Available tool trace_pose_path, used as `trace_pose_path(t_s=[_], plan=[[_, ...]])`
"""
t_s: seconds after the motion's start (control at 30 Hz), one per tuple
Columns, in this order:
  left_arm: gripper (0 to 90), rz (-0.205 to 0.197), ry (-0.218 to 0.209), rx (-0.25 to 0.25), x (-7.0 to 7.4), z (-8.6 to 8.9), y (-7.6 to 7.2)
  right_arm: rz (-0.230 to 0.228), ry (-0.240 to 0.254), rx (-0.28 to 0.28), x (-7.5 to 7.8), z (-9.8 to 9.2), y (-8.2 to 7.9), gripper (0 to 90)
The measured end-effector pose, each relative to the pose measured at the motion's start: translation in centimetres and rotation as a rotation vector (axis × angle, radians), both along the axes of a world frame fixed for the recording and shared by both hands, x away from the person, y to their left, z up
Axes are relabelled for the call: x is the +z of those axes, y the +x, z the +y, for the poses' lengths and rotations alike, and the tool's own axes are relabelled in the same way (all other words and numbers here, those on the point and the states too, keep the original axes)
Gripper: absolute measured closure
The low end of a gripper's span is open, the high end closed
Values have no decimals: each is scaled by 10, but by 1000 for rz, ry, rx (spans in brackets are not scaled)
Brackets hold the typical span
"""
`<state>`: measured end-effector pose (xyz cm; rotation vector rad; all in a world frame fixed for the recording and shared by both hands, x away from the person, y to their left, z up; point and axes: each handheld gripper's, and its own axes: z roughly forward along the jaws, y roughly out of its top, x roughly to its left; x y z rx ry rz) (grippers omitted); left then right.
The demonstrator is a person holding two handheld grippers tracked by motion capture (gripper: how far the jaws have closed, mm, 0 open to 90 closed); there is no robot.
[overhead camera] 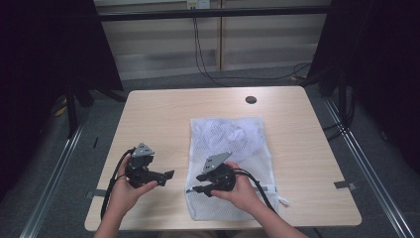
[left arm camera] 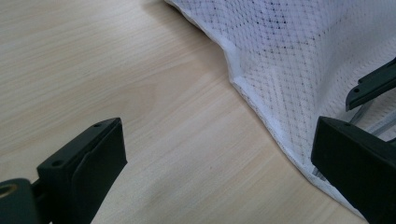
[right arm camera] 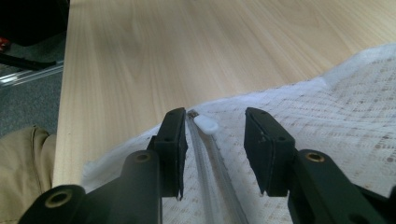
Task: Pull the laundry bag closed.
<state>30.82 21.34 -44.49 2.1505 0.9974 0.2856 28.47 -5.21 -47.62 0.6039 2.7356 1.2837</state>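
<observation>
Mesh bag (overhead camera: 229, 148): white, lies flat on the wooden surface (overhead camera: 158, 124), right of centre, reaching the near edge.
Zipper pull (right arm camera: 206, 124): white tab at the bag's near corner, on the zipper track, between the right jaws but untouched.
Right gripper (right arm camera: 215, 140): low over the bag; jaws partly spread, pinching nothing.
Left gripper (overhead camera: 171, 174): just left of the bag, over bare surface; jaws spread wide, empty.

Even, soft overhead light on the pale table (overhead camera: 163, 114), dark surroundings, faint shadows, slightly blurred close-up foregrounds.
</observation>
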Motion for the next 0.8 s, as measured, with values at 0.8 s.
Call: trace_pose_path(t_s=[0.8], plan=[[36, -6, 10, 5, 1, 4, -1, 6, -63, 36, -10, 18, 6, 662]])
